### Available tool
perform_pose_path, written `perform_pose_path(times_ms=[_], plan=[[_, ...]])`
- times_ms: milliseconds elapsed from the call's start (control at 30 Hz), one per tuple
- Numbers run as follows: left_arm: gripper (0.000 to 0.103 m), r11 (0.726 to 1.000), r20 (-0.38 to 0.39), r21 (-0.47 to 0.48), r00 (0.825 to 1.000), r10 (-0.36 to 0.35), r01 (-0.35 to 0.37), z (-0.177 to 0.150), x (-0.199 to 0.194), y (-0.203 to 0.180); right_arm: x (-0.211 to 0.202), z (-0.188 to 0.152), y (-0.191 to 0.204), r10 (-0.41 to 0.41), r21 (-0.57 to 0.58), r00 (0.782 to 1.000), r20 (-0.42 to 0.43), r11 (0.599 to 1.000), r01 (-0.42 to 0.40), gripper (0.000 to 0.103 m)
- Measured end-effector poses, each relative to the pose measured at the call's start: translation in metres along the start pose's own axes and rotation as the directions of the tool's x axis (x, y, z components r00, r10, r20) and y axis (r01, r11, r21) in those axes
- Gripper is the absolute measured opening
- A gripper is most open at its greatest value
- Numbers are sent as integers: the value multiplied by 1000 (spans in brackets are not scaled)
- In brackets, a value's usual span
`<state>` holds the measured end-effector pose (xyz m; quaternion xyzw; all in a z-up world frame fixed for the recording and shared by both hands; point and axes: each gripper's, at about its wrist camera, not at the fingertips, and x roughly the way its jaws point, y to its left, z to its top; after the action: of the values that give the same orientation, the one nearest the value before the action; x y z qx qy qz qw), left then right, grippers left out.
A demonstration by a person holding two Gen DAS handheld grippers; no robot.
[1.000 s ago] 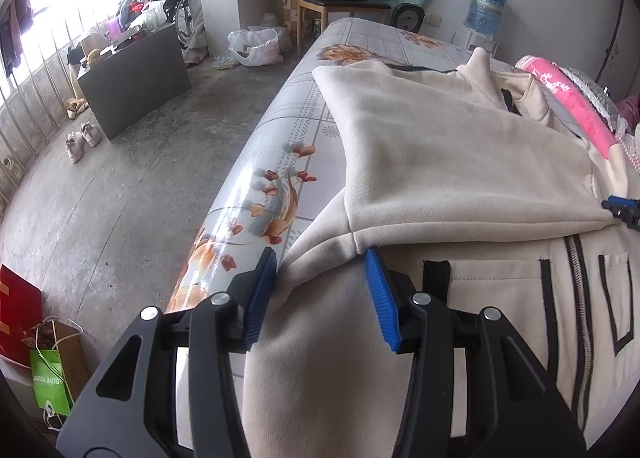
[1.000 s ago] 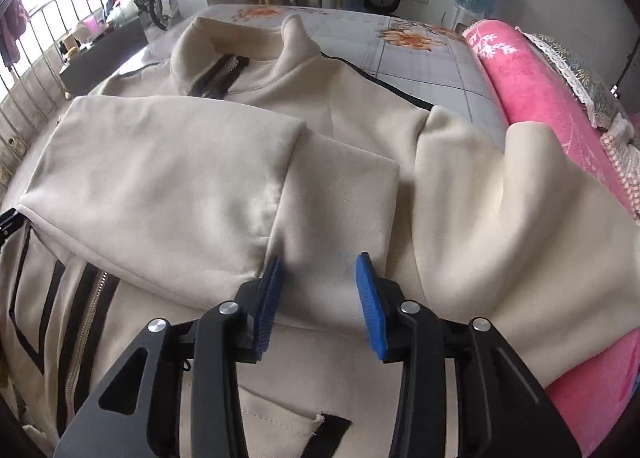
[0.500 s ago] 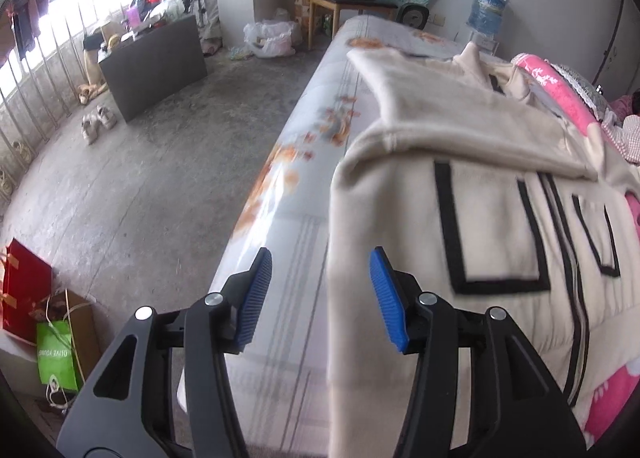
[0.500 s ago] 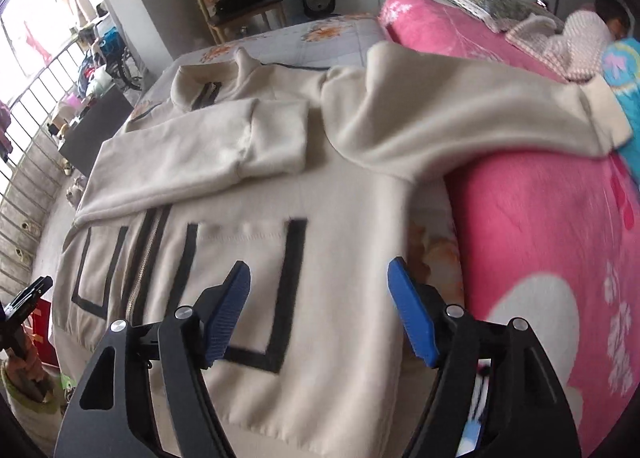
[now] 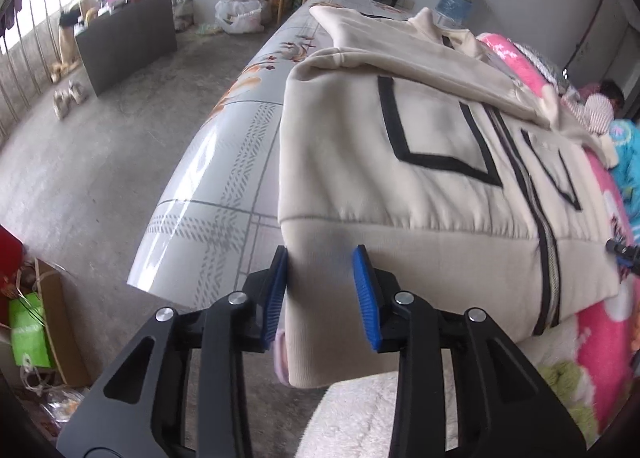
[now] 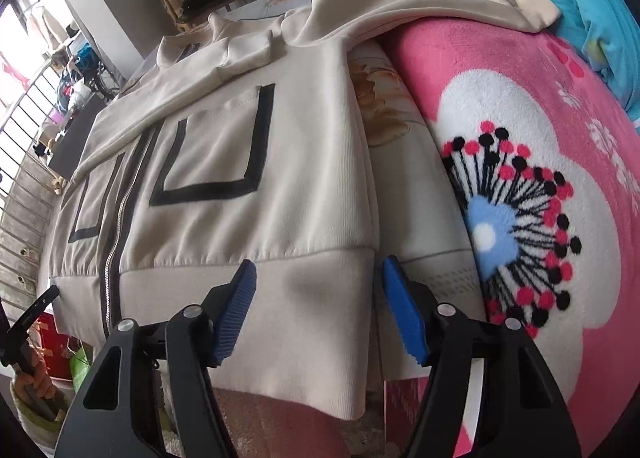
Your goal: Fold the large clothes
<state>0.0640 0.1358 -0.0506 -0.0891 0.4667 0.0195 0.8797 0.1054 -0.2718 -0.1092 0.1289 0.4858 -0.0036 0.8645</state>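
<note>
Cream fleece zip-up jacket with black-outlined pockets point(image 5: 436, 194) lies front-up along the floral-print mattress cover point(image 5: 224, 162), its ribbed hem hanging over the near edge, one side against the pink flower-patterned plush blanket point(image 6: 520, 186).

Change over the last second: both grippers were up at the sleeves, and now both are down at the hem. One sleeve lies folded across the chest; the other sleeve point(image 6: 420, 6) is draped out over the blanket (not folded in).

Left gripper point(image 5: 322, 290): jaws closing, astride the hem's left corner. One blue pad sits at the fabric edge, the other shows a gap, so no grip yet.

Right gripper point(image 6: 316, 306): jaws closing, half-wide, straddling the hem's right corner; pads not pressing cloth.

Reading: sleeve work seems paused or finished on one side, and both hands appear set to pinch the hem corners, likely to carry the bottom up toward the collar. The loose sleeve may spoil a tidy fold.
</note>
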Motion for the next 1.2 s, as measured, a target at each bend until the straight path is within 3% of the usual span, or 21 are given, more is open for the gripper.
perform_pose_path(times_ms=[100,200,233,433,600,733,800,900,967,1100,1200], plan=[[20,999,14,22,999,43,-43,-5,-3,-6,0,-7,1,-2,2,1000,0,1000,2,42],[6,996,30,48,997,72,-73,-3,-7,-8,0,-10,-2,-10,13,1000,11,1000,10,13],[5,996,33,53,997,67,-69,-2,-9,-8,-2,-11,-6,6,24,1000,13,1000,-7,9],[4,999,57,54,998,5,-8,12,-44,9,-48,-12,9,69,-12,995,76,998,-69,6],[4,998,22,50,1000,23,-24,17,-50,25,-61,-30,12,109,0,994,30,994,-109,6],[10,998,-54,60,998,26,-23,10,-30,27,-36,-38,-5,51,37,997,-50,998,-49,11],[10,997,-37,71,998,45,-42,12,-34,27,-38,-37,-10,32,44,999,-44,999,-30,16],[19,995,24,82,998,52,-54,23,-47,29,-56,-25,-7,-33,-9,999,29,999,34,46],[22,995,50,80,998,49,-53,32,-52,27,-64,-15,-1,-54,-43,996,73,997,57,48],[28,996,64,80,998,23,-29,62,-45,13,-60,14,18,-6,-124,995,99,992,18,49],[43,995,85,101,996,-8,-1,90,-40,-7,-47,41,44,39,-219,995,95,976,-17,63]])
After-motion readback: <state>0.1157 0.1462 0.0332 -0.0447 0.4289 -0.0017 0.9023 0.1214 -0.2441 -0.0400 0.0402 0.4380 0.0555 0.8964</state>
